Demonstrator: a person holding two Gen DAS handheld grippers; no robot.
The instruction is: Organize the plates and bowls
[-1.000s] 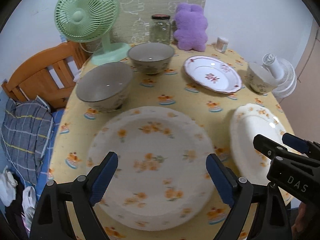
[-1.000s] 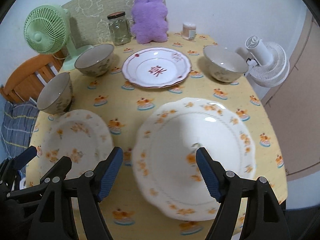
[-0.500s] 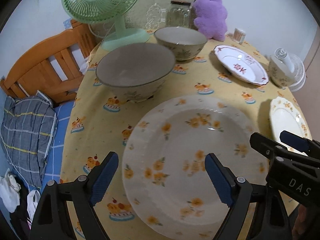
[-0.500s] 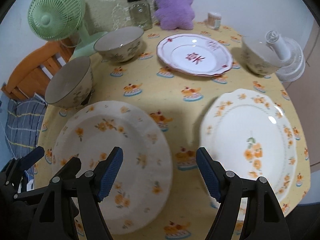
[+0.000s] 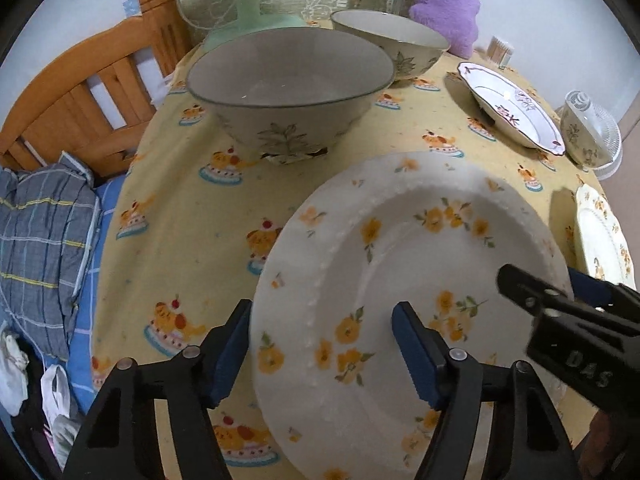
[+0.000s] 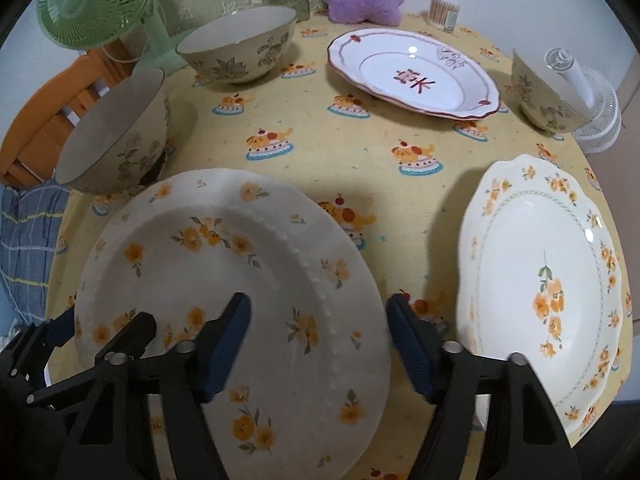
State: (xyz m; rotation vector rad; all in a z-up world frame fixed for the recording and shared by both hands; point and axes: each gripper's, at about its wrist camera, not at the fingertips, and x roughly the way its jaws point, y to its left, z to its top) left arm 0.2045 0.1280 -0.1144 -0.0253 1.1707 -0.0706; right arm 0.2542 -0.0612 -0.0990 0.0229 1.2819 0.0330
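At the near edge of the yellow printed tablecloth [image 5: 168,184]: both grippers straddling one plate rim.
Left wrist view: left gripper [image 5: 322,350] jaws apart, astride the left rim of the white orange-flowered plate [image 5: 404,264]. Right wrist view: right gripper [image 6: 318,346] likewise unclosed, astride its right rim [image 6: 224,280]. Judgement: seat both rims deep, close evenly, lift level.
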